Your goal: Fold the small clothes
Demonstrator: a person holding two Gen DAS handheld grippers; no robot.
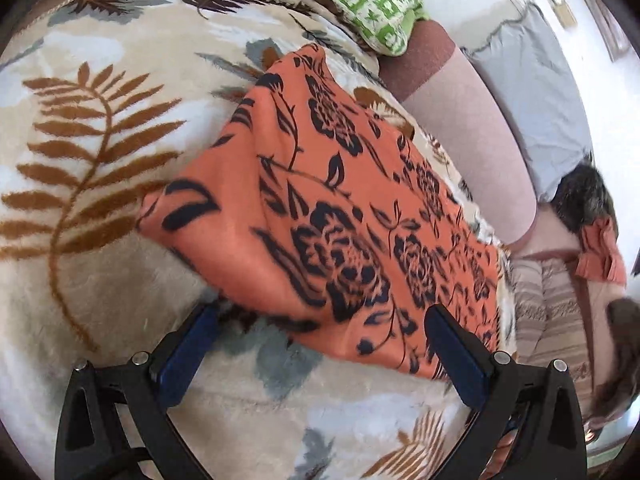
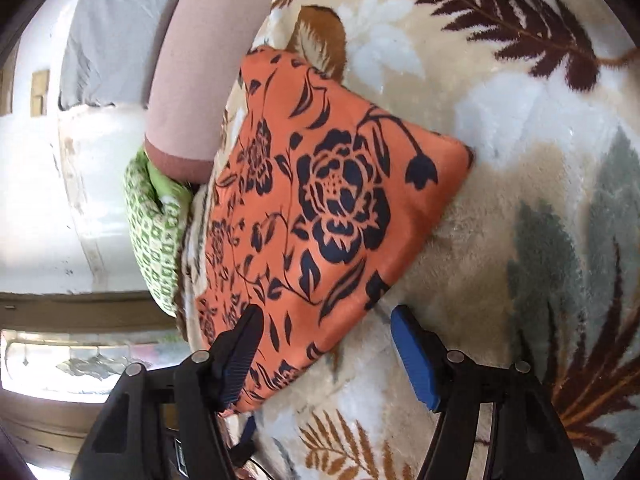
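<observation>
- Left wrist view: the left gripper (image 1: 320, 320) hangs low over the fern-patterned blanket (image 1: 100, 80), jaws spread wide with nothing between them; its right finger (image 1: 456, 356) overlaps the near edge of the orange floral cloth (image 1: 340, 200), its left finger (image 1: 188, 356) sits over bare blanket.
- The orange floral cloth lies folded flat on the blanket, near the blanket's edge that borders a pink bolster (image 1: 472, 136).
- Right wrist view: the right gripper (image 2: 326, 320) also has its jaws spread and empty; its left finger (image 2: 238, 356) lies over the cloth's (image 2: 320, 200) near corner, the blue-padded right finger (image 2: 416, 360) over the blanket (image 2: 520, 120) just beside that edge.
- A green patterned pillow (image 1: 360, 0) rests past the cloth's far end, touching the bolster.
- A grey sheet (image 1: 528, 92) lies beyond the bolster; a dark furry item and pleated orange fabric (image 1: 600, 252) sit further along that side.
</observation>
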